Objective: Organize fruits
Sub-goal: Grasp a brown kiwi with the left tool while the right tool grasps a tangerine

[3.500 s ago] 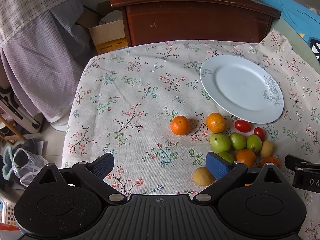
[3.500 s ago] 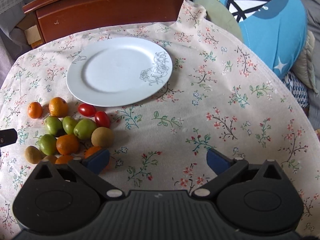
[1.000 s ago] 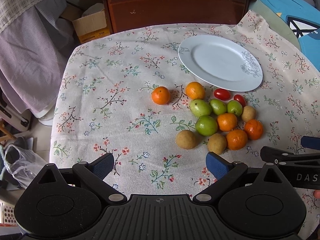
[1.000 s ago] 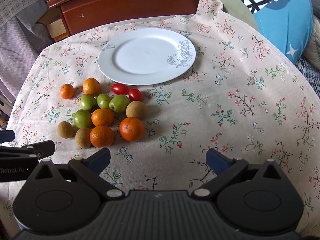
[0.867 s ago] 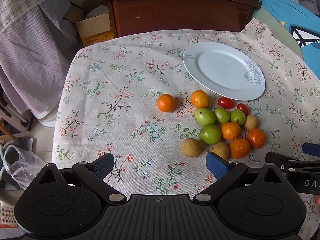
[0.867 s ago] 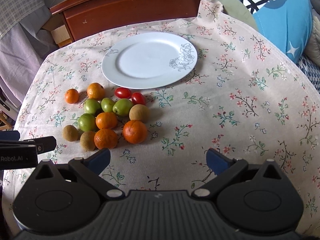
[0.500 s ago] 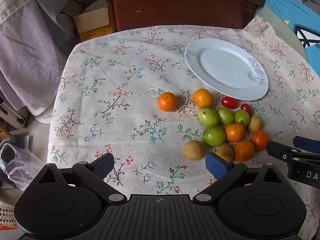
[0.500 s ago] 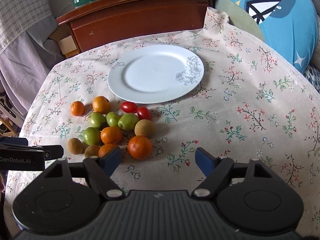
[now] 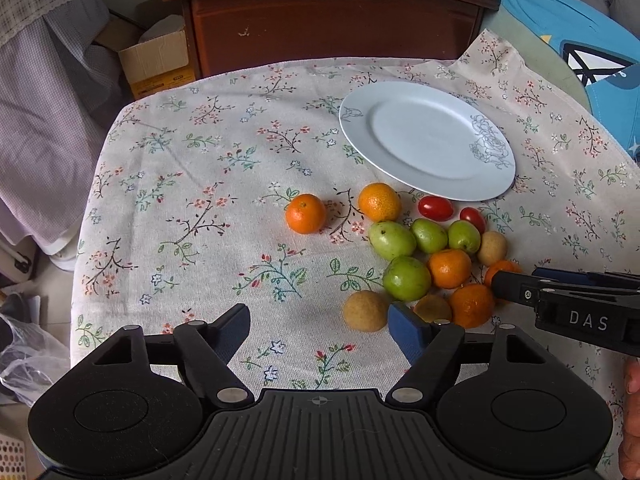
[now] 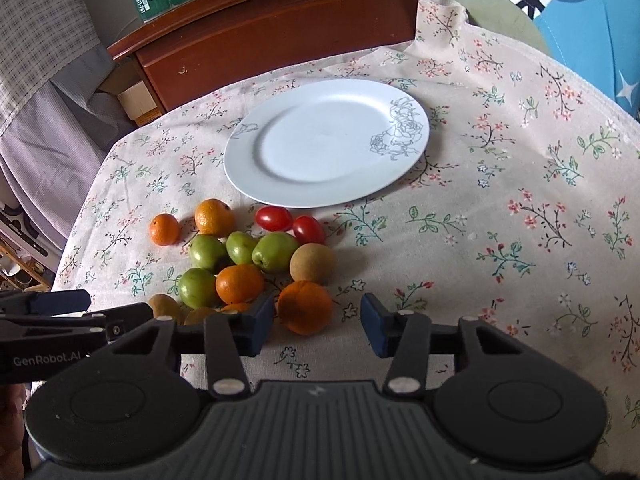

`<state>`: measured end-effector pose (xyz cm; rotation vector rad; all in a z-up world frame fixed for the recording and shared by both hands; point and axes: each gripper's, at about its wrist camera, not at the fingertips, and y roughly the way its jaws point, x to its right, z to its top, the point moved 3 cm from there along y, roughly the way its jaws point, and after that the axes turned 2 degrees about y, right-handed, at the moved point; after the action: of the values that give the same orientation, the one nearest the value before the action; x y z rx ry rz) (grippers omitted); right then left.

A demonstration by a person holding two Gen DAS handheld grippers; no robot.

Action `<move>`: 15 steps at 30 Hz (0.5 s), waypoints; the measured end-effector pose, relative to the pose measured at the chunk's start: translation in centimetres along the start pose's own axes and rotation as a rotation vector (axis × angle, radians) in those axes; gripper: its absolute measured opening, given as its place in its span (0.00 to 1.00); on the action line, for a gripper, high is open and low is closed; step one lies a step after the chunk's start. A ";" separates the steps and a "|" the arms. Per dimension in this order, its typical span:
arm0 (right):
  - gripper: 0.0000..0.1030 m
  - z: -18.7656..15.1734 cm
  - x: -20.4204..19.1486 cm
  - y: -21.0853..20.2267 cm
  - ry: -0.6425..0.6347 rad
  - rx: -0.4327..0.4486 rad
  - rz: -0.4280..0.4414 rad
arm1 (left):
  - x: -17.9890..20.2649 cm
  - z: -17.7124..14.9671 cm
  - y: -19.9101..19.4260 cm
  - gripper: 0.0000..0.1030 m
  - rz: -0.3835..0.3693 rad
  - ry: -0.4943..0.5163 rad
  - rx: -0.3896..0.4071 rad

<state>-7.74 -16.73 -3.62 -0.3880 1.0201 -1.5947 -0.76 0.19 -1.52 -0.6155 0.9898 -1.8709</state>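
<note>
Right gripper [image 10: 318,322] with ribbed black body and blue pads, jaws spread but just narrowing, nothing pinched, a dimpled orange mandarin [image 10: 305,307] just ahead in the gap. Left gripper [image 9: 320,330] likewise spread and just narrowing, empty, near a matte tan round fruit [image 9: 365,311]. Beyond, clustered smooth green fruits [image 10: 275,253], glossy cherry tomatoes [image 10: 274,218], more mandarins, all just short of the round white plate [image 10: 326,148] with a grey rose sketch. Right of the plate, open floral tablecloth [image 10: 500,216]; behind it, a brown wooden cabinet [image 10: 280,36]. Readable: "GenRobot.AI", "DAS".
</note>
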 end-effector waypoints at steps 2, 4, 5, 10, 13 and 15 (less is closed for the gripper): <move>0.45 -0.2 0.0 0.3 0.001 -0.004 0.003 | 0.2 0.0 0.3 0.64 -0.011 0.004 -0.002; 0.44 -0.2 -0.1 0.4 -0.002 0.004 0.003 | 0.4 -0.1 0.6 0.64 -0.027 0.004 -0.001; 0.41 -0.2 -0.2 0.4 -0.005 0.008 0.006 | 0.6 -0.1 0.7 0.64 -0.040 0.006 0.001; 0.31 -0.3 -0.4 0.3 -0.004 0.008 0.031 | 1.5 -0.2 1.2 0.60 -0.050 0.045 0.001; 0.30 -0.3 -0.2 0.3 0.009 0.005 0.039 | 1.4 -0.3 1.6 0.48 -0.053 0.033 -0.008; 0.30 -0.2 0.1 0.3 0.037 0.003 0.044 | 1.1 -0.3 1.6 0.41 -0.073 0.015 -0.005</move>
<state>-7.72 -16.73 -3.99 -0.3328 1.0480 -1.5685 -0.71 -1.13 -2.98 -0.6498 0.9938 -1.9403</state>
